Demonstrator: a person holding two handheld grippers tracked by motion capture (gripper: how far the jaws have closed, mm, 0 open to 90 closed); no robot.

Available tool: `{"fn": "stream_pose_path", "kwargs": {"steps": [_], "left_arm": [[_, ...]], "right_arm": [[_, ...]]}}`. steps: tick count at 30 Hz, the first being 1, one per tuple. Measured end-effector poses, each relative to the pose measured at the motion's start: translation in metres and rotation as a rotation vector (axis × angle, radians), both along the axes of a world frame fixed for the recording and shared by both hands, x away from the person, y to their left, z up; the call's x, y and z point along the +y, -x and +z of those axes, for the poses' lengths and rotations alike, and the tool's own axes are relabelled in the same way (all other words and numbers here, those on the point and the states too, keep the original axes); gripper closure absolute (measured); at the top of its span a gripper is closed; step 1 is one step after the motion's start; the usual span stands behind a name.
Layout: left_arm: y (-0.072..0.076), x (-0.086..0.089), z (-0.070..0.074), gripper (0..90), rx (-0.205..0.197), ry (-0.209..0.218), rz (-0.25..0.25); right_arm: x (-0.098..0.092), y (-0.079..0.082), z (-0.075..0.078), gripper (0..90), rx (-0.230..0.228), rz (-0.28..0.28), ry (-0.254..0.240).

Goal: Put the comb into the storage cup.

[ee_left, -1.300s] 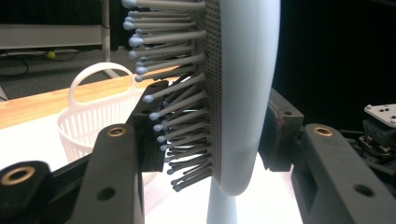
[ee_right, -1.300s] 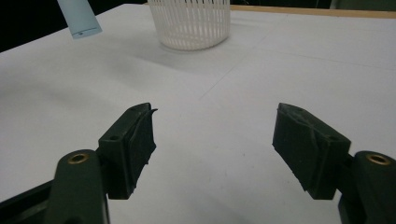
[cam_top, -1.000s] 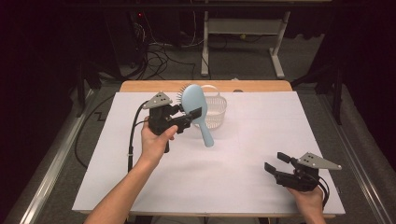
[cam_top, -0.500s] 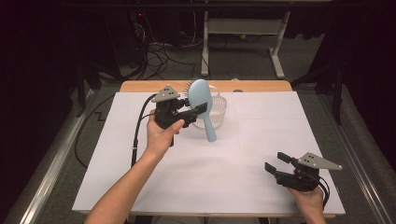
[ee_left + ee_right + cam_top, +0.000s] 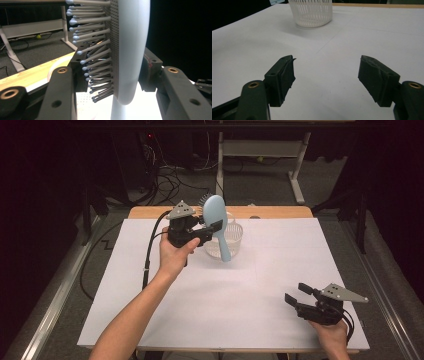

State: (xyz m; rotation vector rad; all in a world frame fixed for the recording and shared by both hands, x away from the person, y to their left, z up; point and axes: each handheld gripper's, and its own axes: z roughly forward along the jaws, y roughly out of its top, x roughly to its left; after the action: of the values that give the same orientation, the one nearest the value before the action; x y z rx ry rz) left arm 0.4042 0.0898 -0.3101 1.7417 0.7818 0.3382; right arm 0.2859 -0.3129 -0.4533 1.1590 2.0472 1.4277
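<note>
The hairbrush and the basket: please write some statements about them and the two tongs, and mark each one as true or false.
1. The left tongs are shut on the hairbrush. True.
2. The hairbrush lies flat on the white table. False: it is held up in the air, its handle pointing down.
3. The right tongs are open and hold nothing. True.
4. The white basket is held by the right tongs. False: it stands on the table at the far side, apart from them.
5. The brush's bristles are red. False: in the left gripper view they are grey with pale tips.
</note>
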Motion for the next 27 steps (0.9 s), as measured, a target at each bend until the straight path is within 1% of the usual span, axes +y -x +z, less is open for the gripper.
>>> {"fn": "stream_pose_path", "kwargs": {"steps": [4, 7, 11, 16, 20, 23, 26, 27], "left_arm": [[-0.006, -0.001, 0.001, 51.6, 0.013, -0.009, 0.004], [-0.01, -0.002, 0.001, 51.6, 0.027, -0.004, 0.004], [-0.016, -0.004, 0.003, 51.6, 0.035, -0.022, 0.007], [-0.022, -0.007, 0.005, 51.6, 0.048, -0.011, 0.012], [-0.027, -0.009, 0.007, 51.6, 0.05, -0.017, 0.02], [-0.031, -0.009, 0.008, 51.6, 0.05, -0.008, 0.027], [-0.035, -0.009, 0.009, 51.6, 0.056, -0.027, 0.04], [-0.036, -0.01, 0.01, 51.6, 0.056, -0.027, 0.043]], "right_arm": [[0.0, 0.0, 0.0, 29.6, 0.001, 0.0, -0.001], [0.0, 0.0, 0.0, 29.6, 0.001, -0.001, -0.002], [-0.001, 0.0, 0.0, 29.6, 0.004, 0.0, -0.004], [0.0, 0.0, 0.0, 29.7, 0.001, -0.001, -0.002], [0.0, 0.0, 0.0, 29.7, 0.002, -0.003, -0.004], [0.0, 0.0, 0.0, 29.8, 0.004, -0.002, 0.0], [0.001, 0.0, -0.001, 29.8, 0.007, 0.001, 0.004], [0.001, 0.0, -0.001, 29.8, 0.006, 0.001, 0.004]]}}
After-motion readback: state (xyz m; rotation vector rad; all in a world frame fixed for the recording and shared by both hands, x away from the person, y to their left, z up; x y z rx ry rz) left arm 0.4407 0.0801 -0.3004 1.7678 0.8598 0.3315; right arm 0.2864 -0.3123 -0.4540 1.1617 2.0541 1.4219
